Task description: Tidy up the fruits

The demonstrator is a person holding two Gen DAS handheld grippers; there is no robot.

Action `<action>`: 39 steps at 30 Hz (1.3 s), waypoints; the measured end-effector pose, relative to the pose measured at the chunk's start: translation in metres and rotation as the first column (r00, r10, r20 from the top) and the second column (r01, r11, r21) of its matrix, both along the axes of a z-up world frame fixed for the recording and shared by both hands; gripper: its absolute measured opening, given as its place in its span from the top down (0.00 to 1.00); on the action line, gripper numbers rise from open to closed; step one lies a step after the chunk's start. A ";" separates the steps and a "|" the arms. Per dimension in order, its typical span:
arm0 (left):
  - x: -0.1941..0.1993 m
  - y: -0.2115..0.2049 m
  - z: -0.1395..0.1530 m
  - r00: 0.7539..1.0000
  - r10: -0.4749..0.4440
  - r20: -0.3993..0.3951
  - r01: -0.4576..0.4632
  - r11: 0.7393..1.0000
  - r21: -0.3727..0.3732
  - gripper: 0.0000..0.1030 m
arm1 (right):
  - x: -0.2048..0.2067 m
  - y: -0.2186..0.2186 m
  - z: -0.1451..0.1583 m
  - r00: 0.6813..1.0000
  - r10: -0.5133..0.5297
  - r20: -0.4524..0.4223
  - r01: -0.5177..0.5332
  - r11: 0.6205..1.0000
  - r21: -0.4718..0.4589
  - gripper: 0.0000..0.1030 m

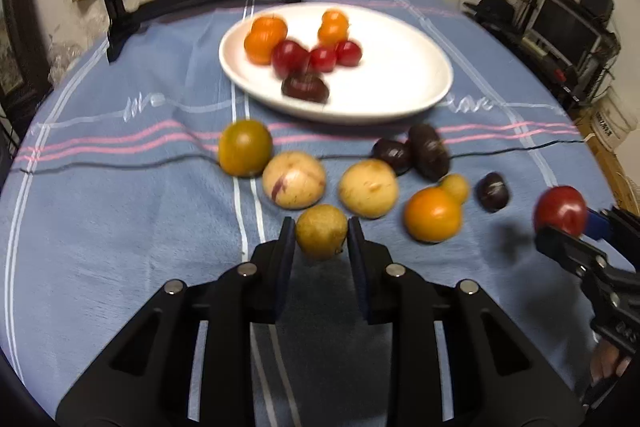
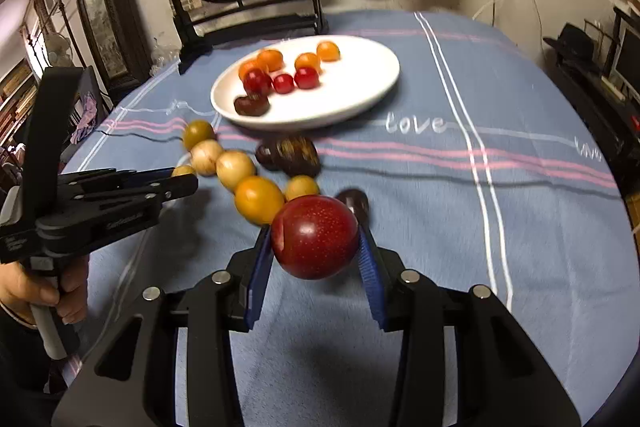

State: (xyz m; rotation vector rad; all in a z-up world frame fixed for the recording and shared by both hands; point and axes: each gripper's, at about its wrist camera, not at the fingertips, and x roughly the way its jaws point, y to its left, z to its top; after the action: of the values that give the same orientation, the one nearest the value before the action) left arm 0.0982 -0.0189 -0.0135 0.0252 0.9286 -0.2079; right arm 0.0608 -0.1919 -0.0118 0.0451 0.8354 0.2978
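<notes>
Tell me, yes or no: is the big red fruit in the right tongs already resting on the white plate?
No: the right tongs hold the red fruit above the blue cloth, well short of the white plate.

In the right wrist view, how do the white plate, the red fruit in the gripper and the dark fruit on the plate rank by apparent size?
1. white plate
2. red fruit, held in the right gripper; its nearness to the camera enlarges it
3. dark fruit on the plate, farther away, so the true comparison with the red fruit is unsure
</notes>
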 end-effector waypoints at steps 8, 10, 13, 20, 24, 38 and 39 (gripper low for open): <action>0.005 -0.006 0.048 0.994 -0.035 0.103 0.035 0.999 -0.003 0.74 | 0.023 0.010 0.041 0.992 0.016 0.126 -0.018 1.000 0.017 0.59; 0.016 -0.008 0.053 0.994 -0.034 0.104 0.036 0.999 -0.017 0.74 | 0.032 0.014 0.048 0.988 0.021 0.153 -0.023 1.000 0.015 0.59; 0.034 -0.009 0.054 0.994 -0.030 0.106 0.034 0.999 -0.032 0.74 | 0.054 0.025 0.049 0.986 0.039 0.161 -0.038 0.999 -0.012 0.59; 0.081 -0.021 0.033 0.998 -0.014 0.068 0.014 1.000 0.000 0.74 | 0.097 0.034 0.028 0.993 0.049 0.112 -0.042 0.997 -0.062 0.59; 0.100 -0.017 0.023 0.998 0.015 0.054 -0.016 1.000 0.012 0.74 | 0.119 0.035 0.013 0.996 0.045 0.077 -0.038 0.995 -0.093 0.59; 0.120 -0.015 0.021 0.996 0.048 0.080 -0.049 0.999 0.010 0.41 | 0.137 0.041 0.001 0.996 0.054 0.066 -0.043 0.987 -0.152 0.49; 0.119 -0.014 0.022 0.996 0.049 0.079 -0.050 0.999 0.007 0.41 | 0.135 0.039 0.004 0.996 0.050 0.071 -0.039 0.988 -0.148 0.49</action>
State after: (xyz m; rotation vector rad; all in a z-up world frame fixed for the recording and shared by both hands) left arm 0.2168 -0.0328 0.0081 0.0183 0.8504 -0.1557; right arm 0.1957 -0.1529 -0.0075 -0.1216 0.7831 0.2775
